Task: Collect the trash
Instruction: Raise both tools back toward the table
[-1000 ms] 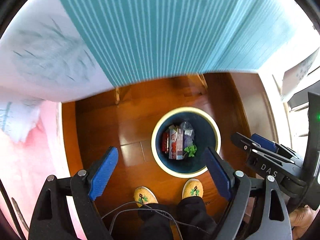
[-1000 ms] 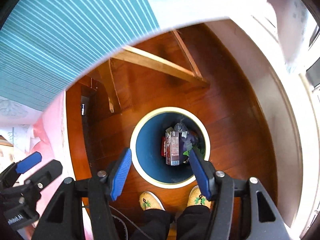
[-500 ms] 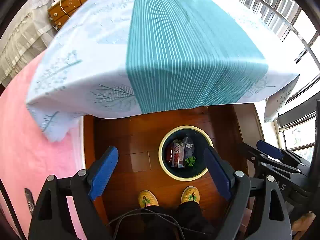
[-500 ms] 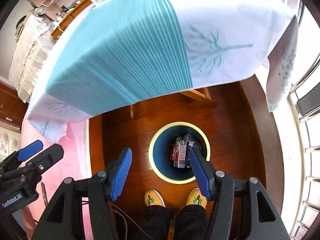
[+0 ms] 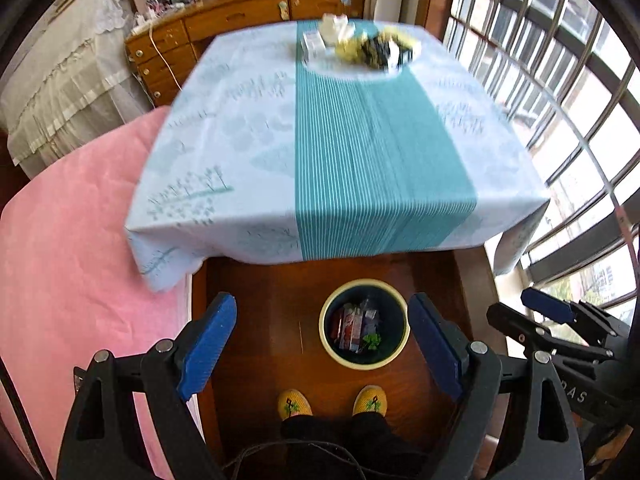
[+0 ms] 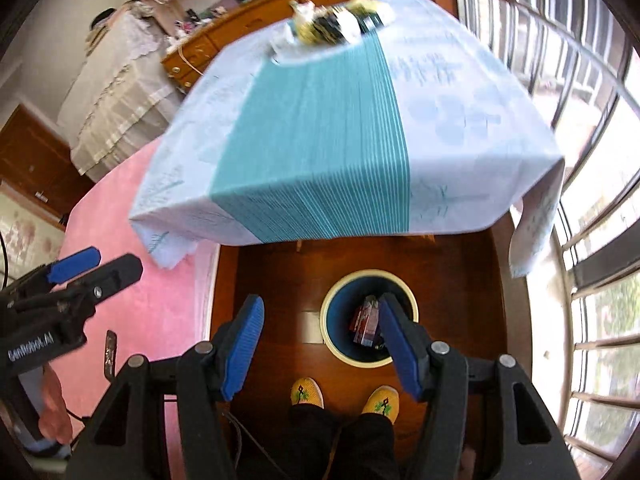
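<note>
A round dark-blue trash bin (image 5: 330, 312) with a cream rim stands on the wooden floor below the table's near edge; it holds cartons and wrappers (image 5: 354, 326). It also shows in the right wrist view (image 6: 340, 312). A pile of trash (image 5: 360, 46) lies at the far end of the table, also seen in the right wrist view (image 6: 332, 26). My left gripper (image 5: 320, 340) is open and empty, high above the floor. My right gripper (image 6: 320, 344) is open and empty, above the bin.
The table wears a white cloth with a teal striped runner (image 5: 372, 152). A pink bedspread (image 5: 72, 240) lies left. Barred windows (image 5: 560, 80) run along the right. A wooden dresser (image 5: 240, 20) stands behind. My feet in yellow slippers (image 5: 332, 400) stand beside the bin.
Both grippers have risen from close above the bin to above table height. The view tilted up, so the whole table top and far trash pile now show.
</note>
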